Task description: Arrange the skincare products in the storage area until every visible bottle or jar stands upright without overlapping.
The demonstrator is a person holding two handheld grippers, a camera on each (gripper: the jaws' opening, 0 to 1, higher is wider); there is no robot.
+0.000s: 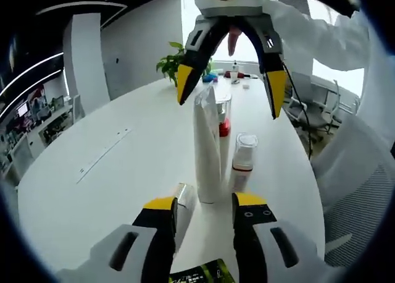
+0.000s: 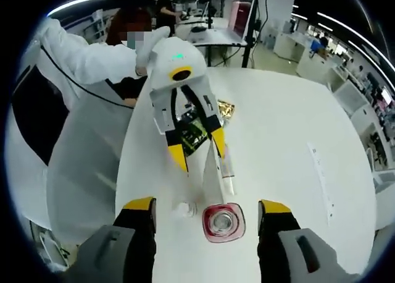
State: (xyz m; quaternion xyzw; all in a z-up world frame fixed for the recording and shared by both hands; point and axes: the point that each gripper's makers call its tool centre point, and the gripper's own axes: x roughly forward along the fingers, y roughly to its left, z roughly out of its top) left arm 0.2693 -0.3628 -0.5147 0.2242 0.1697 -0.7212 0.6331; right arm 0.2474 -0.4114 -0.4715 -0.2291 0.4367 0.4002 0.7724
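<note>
In the left gripper view we see the left hand-held gripper (image 1: 203, 210) at the bottom with jaws narrowly apart and empty, a small pale bottle (image 1: 183, 202) partly hidden behind its left jaw, and just above it on the white surface (image 1: 111, 172) three upright products: a tall white tube (image 1: 207, 150), a red-banded bottle (image 1: 224, 125) half hidden behind it, and a clear-capped bottle (image 1: 244, 159), while the right hand-held gripper (image 1: 229, 91) hangs wide open over them from the top of the frame. In the right gripper view, the right hand-held gripper (image 2: 207, 210) spreads wide and empty at the bottom around the red-rimmed cap (image 2: 223, 222) and a small white cap (image 2: 183, 209) seen from above, the tall tube (image 2: 216, 168) rising toward centre, where the left hand-held gripper (image 2: 199, 150) hides a dark packet (image 2: 192, 135) beside a gold packet (image 2: 225, 110) we cannot make out.
</note>
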